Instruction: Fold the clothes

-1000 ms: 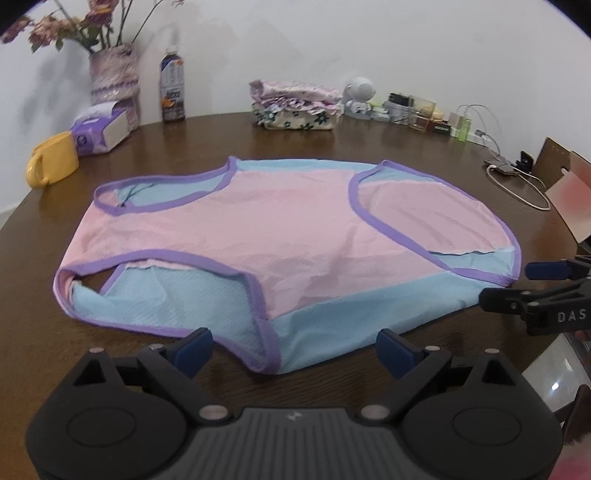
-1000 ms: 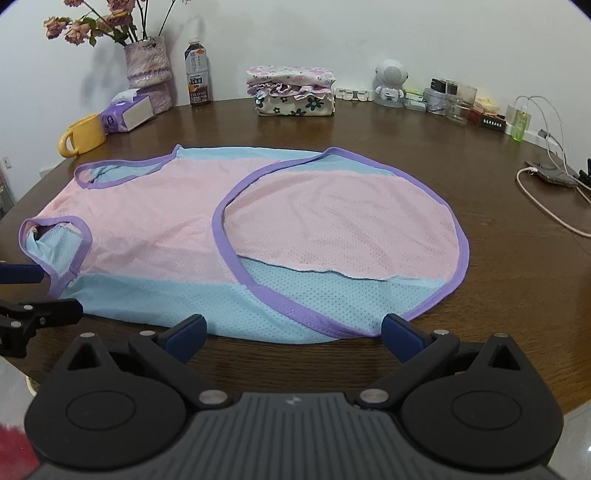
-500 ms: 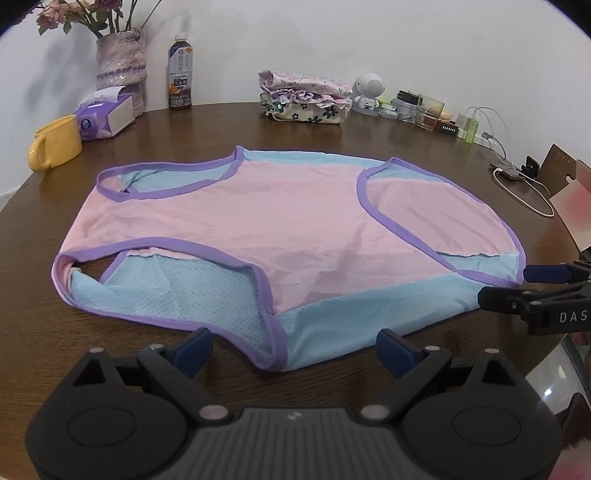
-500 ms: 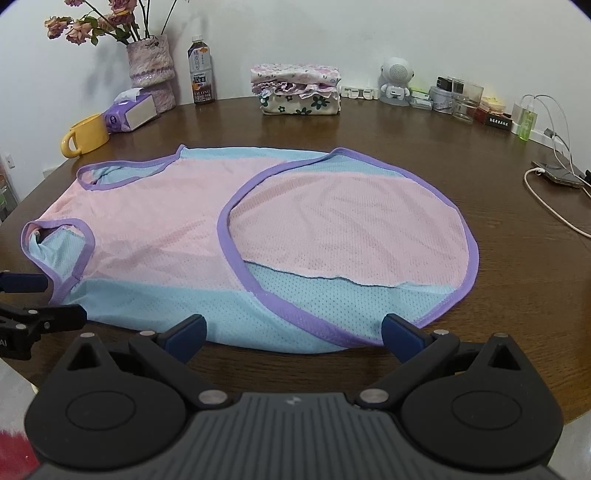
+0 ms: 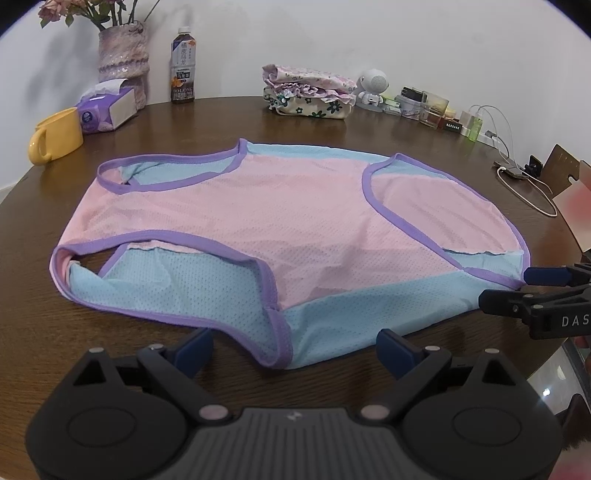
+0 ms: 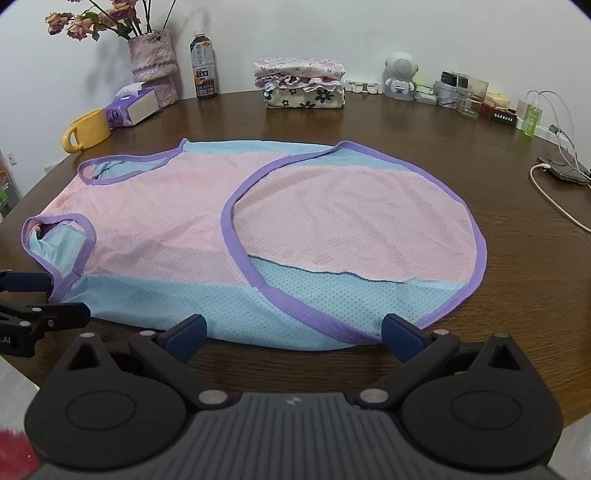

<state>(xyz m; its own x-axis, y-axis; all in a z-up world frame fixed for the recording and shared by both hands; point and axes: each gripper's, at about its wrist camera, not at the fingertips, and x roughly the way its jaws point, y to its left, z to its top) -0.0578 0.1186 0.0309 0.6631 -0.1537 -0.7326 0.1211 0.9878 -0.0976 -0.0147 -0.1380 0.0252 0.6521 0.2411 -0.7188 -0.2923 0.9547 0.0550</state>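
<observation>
Black grippers (image 5: 293, 349) (image 6: 291, 332) — blue fingertip pads, silver screws (white lettering).

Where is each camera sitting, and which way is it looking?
Left wrist: on the left gripper, open, looking across the pink and blue vest; right gripper at the right edge.
Right wrist: on the right gripper, open, over the vest's hem end; left gripper at the left edge.
Both: the vest, yellow mug, folded clothes.

Even, soft indoor light; both views sharp. A faint shadow of the flowers (image 6: 107, 22) falls on the wall (image 6: 332, 29). Fisheye bending curves the surface (image 5: 332, 129), and corners go dark.
</observation>
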